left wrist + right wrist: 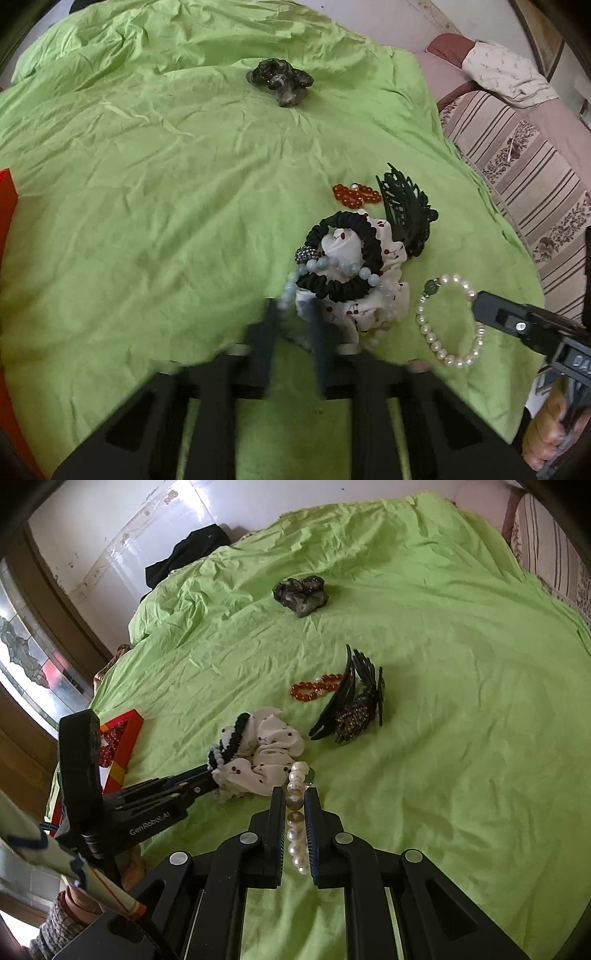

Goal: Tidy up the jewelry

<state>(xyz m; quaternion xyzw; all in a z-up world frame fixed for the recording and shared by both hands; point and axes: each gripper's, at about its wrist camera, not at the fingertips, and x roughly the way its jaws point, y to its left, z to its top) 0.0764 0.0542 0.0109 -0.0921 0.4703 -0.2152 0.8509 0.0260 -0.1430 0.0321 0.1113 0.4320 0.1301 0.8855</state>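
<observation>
My right gripper (pixel 294 792) is shut on a white pearl bracelet (pixel 295 819), with the pearls lined up between its pads. In the left wrist view that bracelet (pixel 421 317) lies as a ring on the green sheet, the right gripper (pixel 478 299) gripping its right side. My left gripper (pixel 293 310) is blurred. It is shut at the near edge of a white cherry-print scrunchie (pixel 369 306). On that scrunchie lie a black scrunchie (pixel 321 229) and a pale blue bead bracelet (pixel 295 280). From the right wrist view, the left gripper (pixel 212 775) meets the white fabric (pixel 273 753). I cannot tell whether beads are caught too.
A red bead bracelet (pixel 314 690) and a dark hair claw (pixel 354 709) lie just beyond the pile. A dark patterned scrunchie (pixel 301 594) sits farther back. A red box (pixel 125 738) holding red beads stands at the left. A striped cushion (pixel 517 166) borders the green sheet (pixel 147 184).
</observation>
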